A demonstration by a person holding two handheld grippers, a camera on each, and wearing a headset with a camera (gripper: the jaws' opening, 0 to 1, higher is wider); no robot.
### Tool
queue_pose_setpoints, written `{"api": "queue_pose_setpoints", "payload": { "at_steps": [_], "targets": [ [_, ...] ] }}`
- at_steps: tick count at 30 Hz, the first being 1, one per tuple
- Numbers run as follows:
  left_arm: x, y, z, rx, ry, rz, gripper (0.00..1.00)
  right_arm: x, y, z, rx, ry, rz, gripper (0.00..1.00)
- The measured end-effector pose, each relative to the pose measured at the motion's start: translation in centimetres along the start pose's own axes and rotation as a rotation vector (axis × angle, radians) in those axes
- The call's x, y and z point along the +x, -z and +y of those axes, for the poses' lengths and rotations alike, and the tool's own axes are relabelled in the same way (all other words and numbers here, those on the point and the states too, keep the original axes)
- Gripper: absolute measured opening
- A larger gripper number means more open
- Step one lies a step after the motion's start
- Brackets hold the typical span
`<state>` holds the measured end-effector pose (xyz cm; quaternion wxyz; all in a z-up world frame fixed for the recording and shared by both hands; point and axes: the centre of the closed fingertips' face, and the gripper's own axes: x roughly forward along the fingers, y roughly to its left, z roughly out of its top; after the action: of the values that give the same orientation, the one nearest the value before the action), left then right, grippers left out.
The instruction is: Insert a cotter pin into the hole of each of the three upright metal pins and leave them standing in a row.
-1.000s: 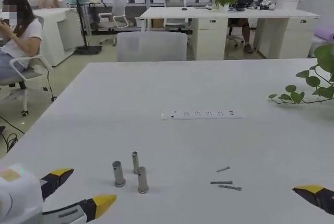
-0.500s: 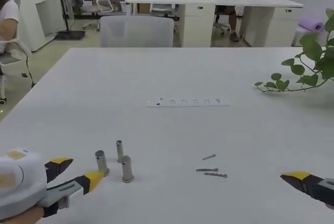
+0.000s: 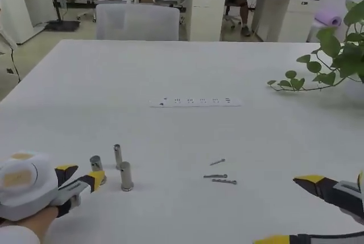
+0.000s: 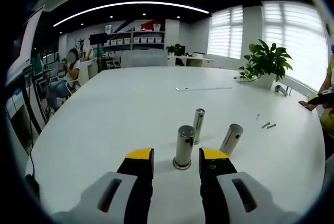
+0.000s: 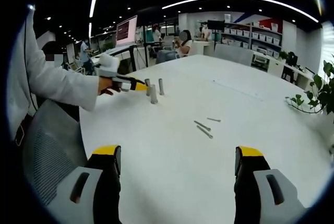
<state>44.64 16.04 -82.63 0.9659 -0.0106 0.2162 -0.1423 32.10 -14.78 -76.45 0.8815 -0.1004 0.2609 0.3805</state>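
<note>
Three upright metal pins stand in a loose cluster on the white table (image 3: 170, 73): the nearest pin to the left gripper (image 3: 95, 163) (image 4: 183, 147), a taller one behind (image 3: 118, 156) (image 4: 198, 126), and a third (image 3: 125, 176) (image 4: 231, 138). Three cotter pins (image 3: 217, 174) (image 5: 204, 126) lie flat to the right of them. My left gripper (image 3: 79, 177) (image 4: 176, 160) is open, its yellow tips just short of the nearest pin. My right gripper (image 3: 290, 210) (image 5: 176, 157) hangs wide open at the near right, with nothing between its fingers.
A white power strip (image 3: 194, 102) lies across the middle of the table. A trailing green plant (image 3: 335, 56) reaches in at the right edge. A grey chair (image 3: 137, 22) stands at the far side, desks and shelving beyond.
The head camera has tipped down and forward. My left gripper has moved right, close up to the nearest pin. The right gripper has come slightly more into view.
</note>
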Motion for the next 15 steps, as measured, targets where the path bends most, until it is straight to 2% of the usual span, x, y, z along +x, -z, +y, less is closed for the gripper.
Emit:
{"api": "queue_pose_setpoints", "payload": {
  "at_steps": [9, 13, 15],
  "targets": [
    [1.2, 0.2, -0.6, -0.002, -0.073, 0.022, 0.23, -0.3, 0.3, 0.0, 0.002, 0.006, 0.006, 0.92],
    [1.5, 0.3, -0.7, -0.006, -0.088, 0.028, 0.19, -0.4, 0.5, -0.1, 0.003, 0.008, 0.009, 0.92],
    [1.5, 0.3, -0.5, 0.016, -0.106, 0.029, 0.22, -0.4, 0.6, -0.1, 0.004, 0.008, 0.007, 0.92]
  ]
}}
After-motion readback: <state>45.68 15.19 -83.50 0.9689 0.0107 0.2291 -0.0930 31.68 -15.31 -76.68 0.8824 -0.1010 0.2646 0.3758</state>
